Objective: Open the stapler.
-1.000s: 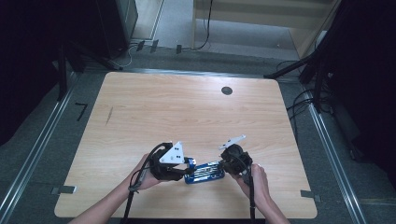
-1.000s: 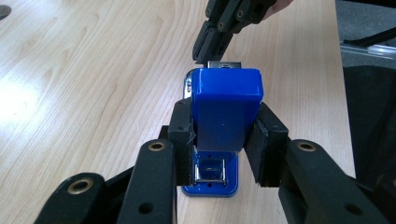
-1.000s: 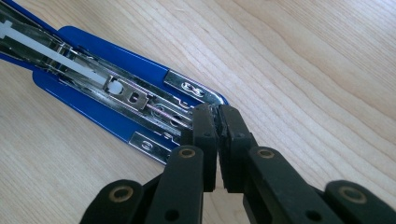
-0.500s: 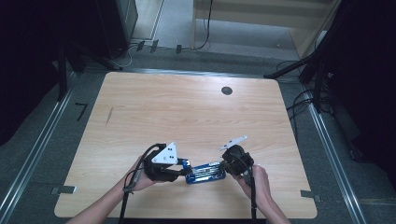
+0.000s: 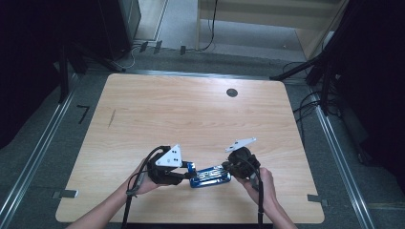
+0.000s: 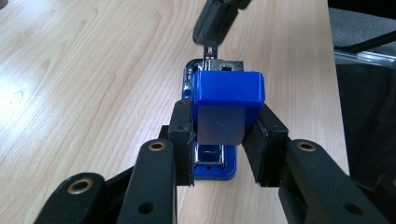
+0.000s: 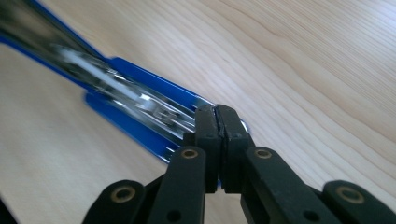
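A blue stapler (image 5: pixel 210 175) lies opened flat near the table's front edge, its metal staple rail (image 7: pixel 140 98) bare. My left gripper (image 5: pixel 187 172) is shut on the stapler's raised blue cover (image 6: pixel 229 86). Both pads (image 6: pixel 182 133) press its sides, and the base (image 6: pixel 212 170) lies below. My right gripper (image 5: pixel 228 168) is at the stapler's other end. In the right gripper view my right gripper (image 7: pixel 217 112) has just closed a little further, pad to pad, with its tips against the rail's end. I cannot tell whether anything thin is pinched between them. In the left gripper view my right gripper (image 6: pixel 211 46) points down at the stapler's far end.
A dark round hole (image 5: pixel 232 92) sits in the tabletop at the back right. A short dark mark (image 5: pixel 111 118) lies at the left. Light wood (image 5: pixel 200 119) stretches behind the stapler. Metal rails and cables run along the floor around the table.
My left gripper has shifted slightly to the left. The stapler and my right hand stay where they were.
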The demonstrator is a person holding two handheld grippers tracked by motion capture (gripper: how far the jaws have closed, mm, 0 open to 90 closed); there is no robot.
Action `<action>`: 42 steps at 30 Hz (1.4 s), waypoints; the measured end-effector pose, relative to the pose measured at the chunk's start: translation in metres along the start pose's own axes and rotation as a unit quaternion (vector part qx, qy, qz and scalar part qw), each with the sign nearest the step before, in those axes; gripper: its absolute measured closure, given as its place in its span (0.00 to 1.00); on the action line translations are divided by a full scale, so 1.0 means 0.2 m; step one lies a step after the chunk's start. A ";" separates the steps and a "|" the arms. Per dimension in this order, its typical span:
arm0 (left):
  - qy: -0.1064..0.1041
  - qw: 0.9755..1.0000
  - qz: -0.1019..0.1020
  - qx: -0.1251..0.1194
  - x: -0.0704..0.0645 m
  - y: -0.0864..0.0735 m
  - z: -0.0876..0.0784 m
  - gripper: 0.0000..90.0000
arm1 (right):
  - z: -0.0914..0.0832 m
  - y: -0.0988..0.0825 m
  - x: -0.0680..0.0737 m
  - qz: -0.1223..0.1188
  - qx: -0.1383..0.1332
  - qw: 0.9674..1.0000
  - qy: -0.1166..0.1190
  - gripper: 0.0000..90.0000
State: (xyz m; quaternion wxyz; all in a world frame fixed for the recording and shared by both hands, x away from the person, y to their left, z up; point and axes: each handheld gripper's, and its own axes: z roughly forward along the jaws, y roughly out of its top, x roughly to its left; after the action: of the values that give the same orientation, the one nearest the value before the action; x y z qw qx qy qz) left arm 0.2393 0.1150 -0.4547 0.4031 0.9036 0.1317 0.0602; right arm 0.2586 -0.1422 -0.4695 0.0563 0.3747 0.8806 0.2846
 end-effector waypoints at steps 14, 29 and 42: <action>-0.001 1.000 0.000 0.000 0.00 0.00 0.00 0.75 | 0.09 0.10 0.18 -0.027 -0.053 0.990 0.131 1.00; -0.004 1.000 -0.002 -0.004 0.01 -0.01 0.00 0.75 | 0.12 0.11 0.18 -0.068 -0.047 0.989 0.122 1.00; -0.003 1.000 -0.002 -0.002 0.01 -0.01 0.00 0.74 | 0.12 0.10 0.20 -0.087 -0.036 0.987 0.128 1.00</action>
State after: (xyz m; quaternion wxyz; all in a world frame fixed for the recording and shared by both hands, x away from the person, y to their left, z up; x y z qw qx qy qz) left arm 0.2400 0.1167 -0.4554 0.4054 0.9027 0.1323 0.0572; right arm 0.2510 -0.0926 -0.4736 -0.0192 0.2551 0.8991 0.3553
